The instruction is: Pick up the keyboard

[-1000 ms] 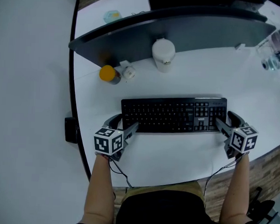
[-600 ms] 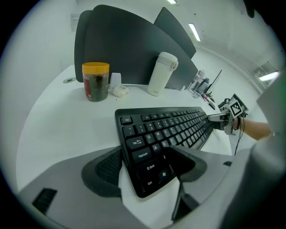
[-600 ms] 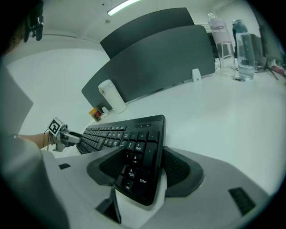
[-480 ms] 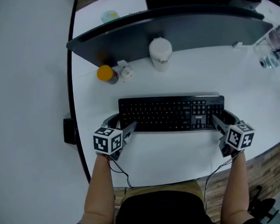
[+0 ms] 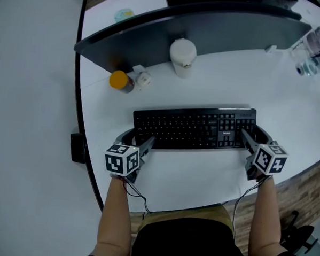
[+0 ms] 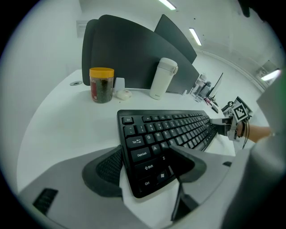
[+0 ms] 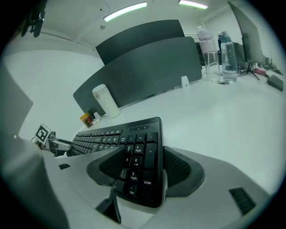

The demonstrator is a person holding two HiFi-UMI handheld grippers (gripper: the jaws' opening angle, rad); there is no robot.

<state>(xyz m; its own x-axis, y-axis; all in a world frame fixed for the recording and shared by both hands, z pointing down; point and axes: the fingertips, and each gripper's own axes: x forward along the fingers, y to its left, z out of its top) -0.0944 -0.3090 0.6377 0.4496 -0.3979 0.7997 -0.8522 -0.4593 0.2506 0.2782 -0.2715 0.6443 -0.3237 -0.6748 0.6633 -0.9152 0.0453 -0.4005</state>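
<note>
The keyboard (image 5: 195, 127) lies flat on the counter (image 5: 200, 175), long axis left to right, top row on the far side. The left tool (image 5: 139, 140) grips its left end and the right tool (image 5: 254, 136) its right end, jaws spread wide across its depth, so I'd expect a level lift

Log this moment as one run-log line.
keyboard: on desk | left gripper: clamped on its left end | right gripper: clamped on its right end
</note>
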